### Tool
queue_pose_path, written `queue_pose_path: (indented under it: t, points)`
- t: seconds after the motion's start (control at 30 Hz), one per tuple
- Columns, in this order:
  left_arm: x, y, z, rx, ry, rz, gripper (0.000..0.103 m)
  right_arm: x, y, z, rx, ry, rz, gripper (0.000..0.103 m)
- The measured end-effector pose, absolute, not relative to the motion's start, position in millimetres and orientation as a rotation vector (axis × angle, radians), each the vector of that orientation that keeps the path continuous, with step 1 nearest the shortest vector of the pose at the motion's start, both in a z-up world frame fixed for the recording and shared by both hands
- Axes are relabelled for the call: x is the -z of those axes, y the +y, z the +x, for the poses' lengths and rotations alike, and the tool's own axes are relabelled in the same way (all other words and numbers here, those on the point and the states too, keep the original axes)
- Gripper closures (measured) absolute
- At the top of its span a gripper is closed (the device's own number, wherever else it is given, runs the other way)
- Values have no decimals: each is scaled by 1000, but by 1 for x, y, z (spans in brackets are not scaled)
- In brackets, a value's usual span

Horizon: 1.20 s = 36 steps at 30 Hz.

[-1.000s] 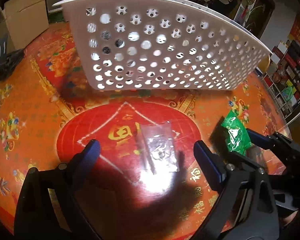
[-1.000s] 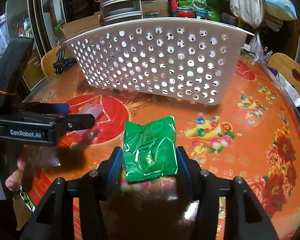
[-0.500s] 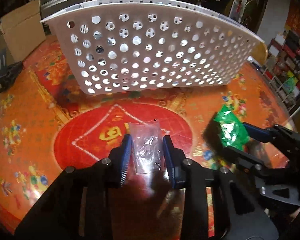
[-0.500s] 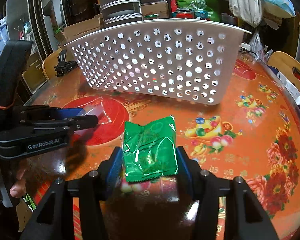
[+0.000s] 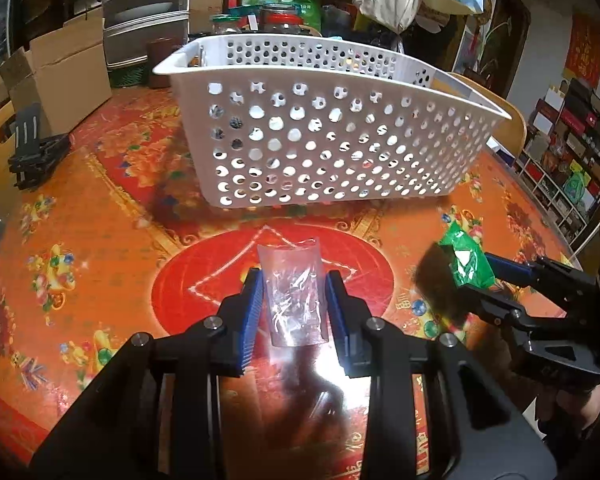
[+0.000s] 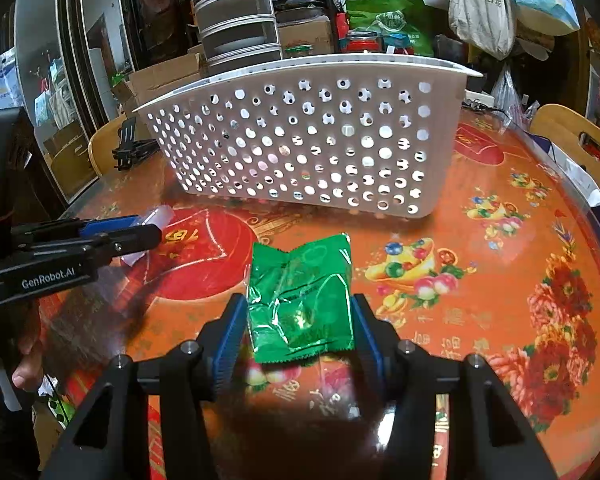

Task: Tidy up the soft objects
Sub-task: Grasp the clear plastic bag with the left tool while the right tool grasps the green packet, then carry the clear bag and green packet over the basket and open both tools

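Clear bag (image 5: 294, 296) pinched betw. left fingers (image 5: 252, 304) — green packet (image 6: 302, 300) (right fingers (image 6: 230, 332)) likewise.

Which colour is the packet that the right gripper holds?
Shiny green packet, clearest in the right wrist view.

white basket (image 5: 332, 148) wall blocks straight ahead, open rim above, bare table (image 6: 480, 320) rightward

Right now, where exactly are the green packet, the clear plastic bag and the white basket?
green packet (image 6: 302, 300): right wrist view, middle of its crinkled front.
clear plastic bag (image 5: 294, 292): left wrist view, centre of the film between the blue pads.
white basket (image 5: 324, 148): left wrist view, its perforated near wall.
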<state>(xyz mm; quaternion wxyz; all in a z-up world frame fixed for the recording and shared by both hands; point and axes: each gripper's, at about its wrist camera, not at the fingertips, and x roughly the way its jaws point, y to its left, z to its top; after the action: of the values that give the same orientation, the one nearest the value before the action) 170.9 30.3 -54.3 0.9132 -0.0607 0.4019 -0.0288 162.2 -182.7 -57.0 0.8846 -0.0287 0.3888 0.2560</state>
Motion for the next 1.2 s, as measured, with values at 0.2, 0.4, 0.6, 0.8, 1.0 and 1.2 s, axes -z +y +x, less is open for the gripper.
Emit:
queue_pose_path:
  t: [0.2, 0.4, 0.6, 0.8, 1.0, 1.2]
  points:
    - [56, 38, 166, 59, 820, -140, 74, 55, -185, 155, -531, 801, -49, 51]
    - [52, 44, 158, 55, 800, -147, 74, 39, -188, 145, -526, 762, -50, 51]
    - [39, 44, 149, 61, 772, -146, 74, 14, -186, 131, -530, 707, -65, 51]
    - [21, 45, 137, 60, 735, -140, 74, -8, -189, 123, -526, 666, -75, 51]
    - [-2, 46, 128, 61, 699, -132, 74, -31, -193, 118, -529, 627, -71, 51]
    - [-24, 54, 125, 62, 665, -146, 74, -61, -201, 123, -513, 579, -75, 51]
